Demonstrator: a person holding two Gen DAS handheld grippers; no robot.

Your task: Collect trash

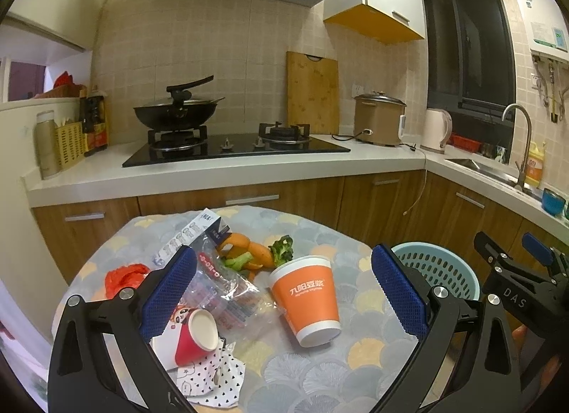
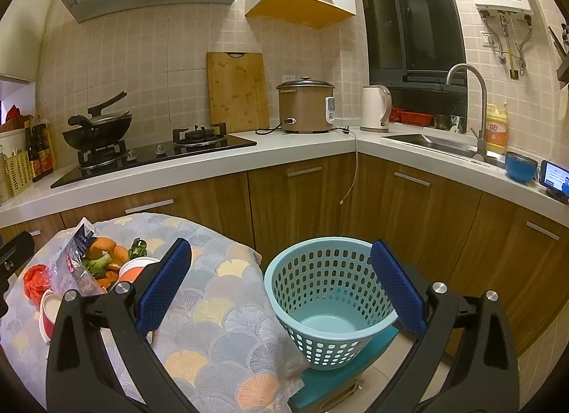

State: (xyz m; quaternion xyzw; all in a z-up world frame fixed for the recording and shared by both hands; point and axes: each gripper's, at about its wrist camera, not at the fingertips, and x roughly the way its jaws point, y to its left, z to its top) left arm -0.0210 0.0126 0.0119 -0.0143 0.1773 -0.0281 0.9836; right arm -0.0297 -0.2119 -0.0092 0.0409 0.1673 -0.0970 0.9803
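Left gripper (image 1: 284, 292) wide open, nothing between its blue-padded fingers (image 1: 169, 292), tilted slightly downward. Right gripper (image 2: 281, 288) also wide open and empty, pads (image 2: 398, 288) spread far apart, angled down. In the left wrist view the right gripper (image 1: 512, 263) sits just off the left one's right finger, level with it, not touching.
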